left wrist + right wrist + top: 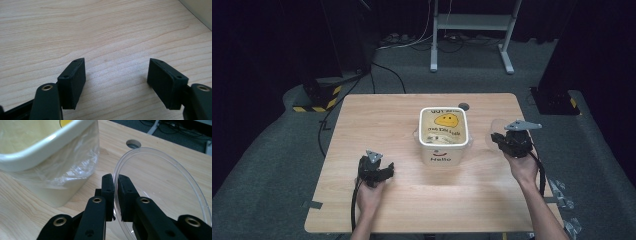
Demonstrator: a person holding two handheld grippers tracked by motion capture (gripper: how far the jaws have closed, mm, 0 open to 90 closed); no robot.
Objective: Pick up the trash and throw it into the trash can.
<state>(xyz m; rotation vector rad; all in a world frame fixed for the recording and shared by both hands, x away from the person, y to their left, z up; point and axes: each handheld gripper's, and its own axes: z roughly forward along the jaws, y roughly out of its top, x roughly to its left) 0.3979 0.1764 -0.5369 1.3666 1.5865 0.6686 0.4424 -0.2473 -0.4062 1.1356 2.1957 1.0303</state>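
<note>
Two hand-held grippers: right [115,185] pinches clear lid [160,182] rim beside tub [443,135]; left [116,80] gapes over bare table [75,30].

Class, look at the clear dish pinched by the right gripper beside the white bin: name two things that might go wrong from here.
The right gripper pinches only the thin rim of the clear dish, so the dish may pivot or slip out. The dish hangs close to the white bin and its loose plastic liner; a swing could snag the liner or knock the bin.
</note>
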